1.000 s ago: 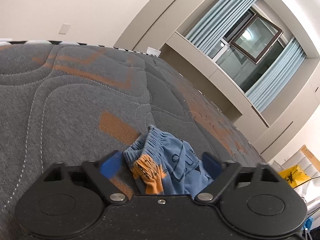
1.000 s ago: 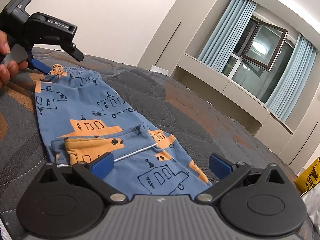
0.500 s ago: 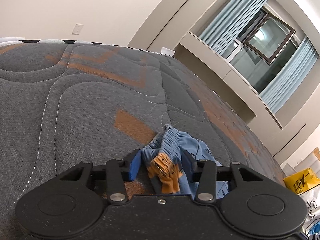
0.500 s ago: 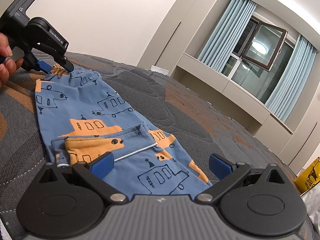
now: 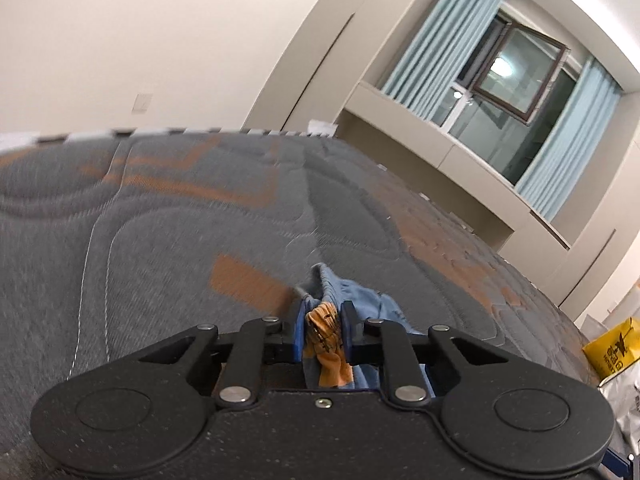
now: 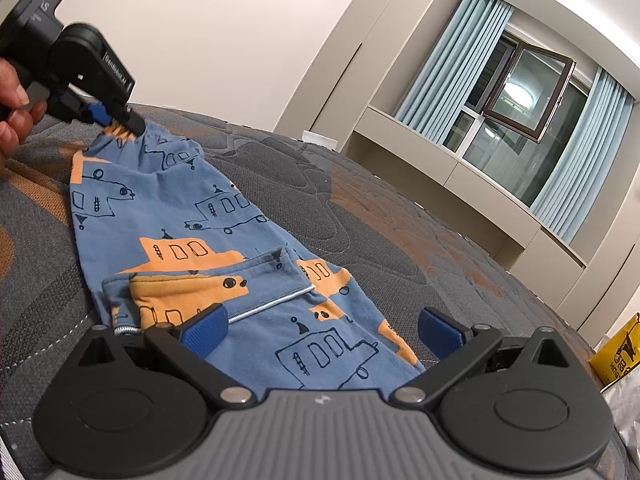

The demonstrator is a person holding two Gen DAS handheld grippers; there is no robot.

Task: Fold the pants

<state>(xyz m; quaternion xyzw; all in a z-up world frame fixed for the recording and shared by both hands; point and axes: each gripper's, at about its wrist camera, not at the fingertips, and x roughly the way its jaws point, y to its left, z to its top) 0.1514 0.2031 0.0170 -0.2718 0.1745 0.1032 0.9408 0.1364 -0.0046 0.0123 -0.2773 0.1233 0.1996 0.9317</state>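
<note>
Pants (image 6: 224, 240) lie flat on the mattress (image 6: 400, 248), long axis running from the right gripper (image 6: 320, 326) away to the left gripper (image 5: 322, 332). Left gripper's jaws have just been closing and now pinch the bunched far end, slightly lifted. Right gripper's jaws stand spread over the near end, gripping nothing.

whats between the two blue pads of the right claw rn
In the right wrist view, the right claw stands open, and between its pads lies the flat near end of the blue pants on the mattress.
</note>
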